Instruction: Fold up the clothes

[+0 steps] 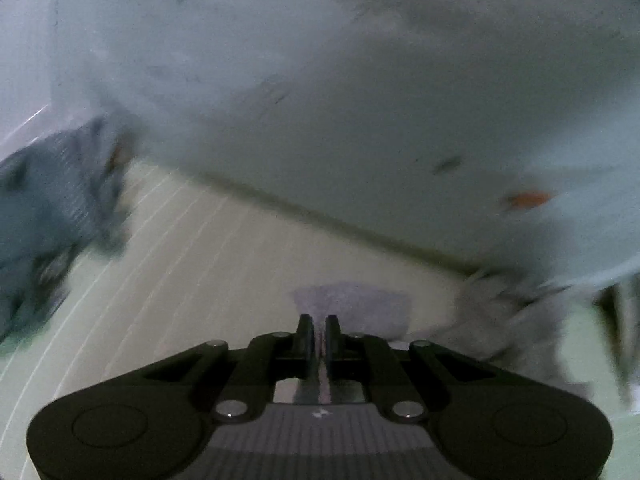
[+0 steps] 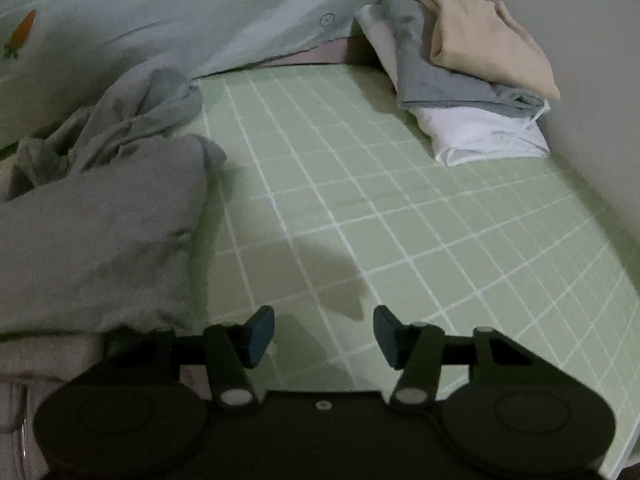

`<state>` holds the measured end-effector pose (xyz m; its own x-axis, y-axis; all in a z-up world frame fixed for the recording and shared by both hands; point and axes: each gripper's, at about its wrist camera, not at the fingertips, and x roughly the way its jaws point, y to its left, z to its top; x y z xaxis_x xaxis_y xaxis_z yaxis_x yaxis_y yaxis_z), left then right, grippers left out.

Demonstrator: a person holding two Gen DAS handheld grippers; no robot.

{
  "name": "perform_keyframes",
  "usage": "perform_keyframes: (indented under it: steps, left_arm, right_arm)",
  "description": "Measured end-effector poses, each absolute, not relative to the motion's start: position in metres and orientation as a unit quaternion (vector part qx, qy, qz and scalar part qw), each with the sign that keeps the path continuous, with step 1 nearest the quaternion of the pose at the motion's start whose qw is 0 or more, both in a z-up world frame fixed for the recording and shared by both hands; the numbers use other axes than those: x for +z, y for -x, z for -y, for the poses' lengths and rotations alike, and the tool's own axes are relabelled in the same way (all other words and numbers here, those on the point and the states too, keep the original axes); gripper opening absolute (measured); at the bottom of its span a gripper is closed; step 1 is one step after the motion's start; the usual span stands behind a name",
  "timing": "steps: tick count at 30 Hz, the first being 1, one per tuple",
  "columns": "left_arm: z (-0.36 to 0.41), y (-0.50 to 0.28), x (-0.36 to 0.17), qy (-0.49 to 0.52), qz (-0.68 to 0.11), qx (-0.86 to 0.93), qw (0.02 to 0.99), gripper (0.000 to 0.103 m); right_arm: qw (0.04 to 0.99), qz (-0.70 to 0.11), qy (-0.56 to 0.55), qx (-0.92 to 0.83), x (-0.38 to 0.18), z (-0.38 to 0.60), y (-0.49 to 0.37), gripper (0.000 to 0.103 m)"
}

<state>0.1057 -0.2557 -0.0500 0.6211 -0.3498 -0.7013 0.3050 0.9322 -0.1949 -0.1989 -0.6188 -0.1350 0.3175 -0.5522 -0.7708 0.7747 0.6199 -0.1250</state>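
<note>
The left wrist view is blurred by motion. My left gripper (image 1: 319,332) is shut, with a thin fold of pale lilac cloth (image 1: 356,308) pinched between its fingers just above the green checked sheet (image 1: 224,264). My right gripper (image 2: 324,334) stands open over the sheet (image 2: 360,184), and nothing lies between its blue pads (image 2: 260,334). A crumpled grey garment (image 2: 100,208) lies just left of it. A pale pinkish cloth (image 2: 44,360) shows at the lower left under the grey one.
A stack of folded clothes (image 2: 476,92), white, grey and beige, sits at the back right against a pale wall (image 2: 592,80). A light blue blanket with carrot prints (image 2: 168,12) runs along the back. A blue-grey cloth heap (image 1: 48,208) lies at the left.
</note>
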Motion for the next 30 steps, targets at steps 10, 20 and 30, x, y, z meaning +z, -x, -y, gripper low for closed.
perform_keyframes:
  steps: [10,20,30]
  left_arm:
    - [0.256,-0.103,-0.072,0.034,-0.437,-0.213,0.873,0.052]
    - [0.304,-0.096,-0.110,-0.041,-0.475,-0.268,0.837,0.071]
    - [0.311,-0.098,-0.125,-0.075,-0.461,-0.273,0.841,0.036]
  right_arm:
    - [0.820,-0.398,-0.120,-0.394,-0.122,0.605,0.186,0.084]
    - [0.829,-0.391,-0.126,-0.379,-0.118,0.600,0.185,0.103]
    - [0.818,-0.404,-0.129,-0.389,-0.122,0.601,0.184,0.103]
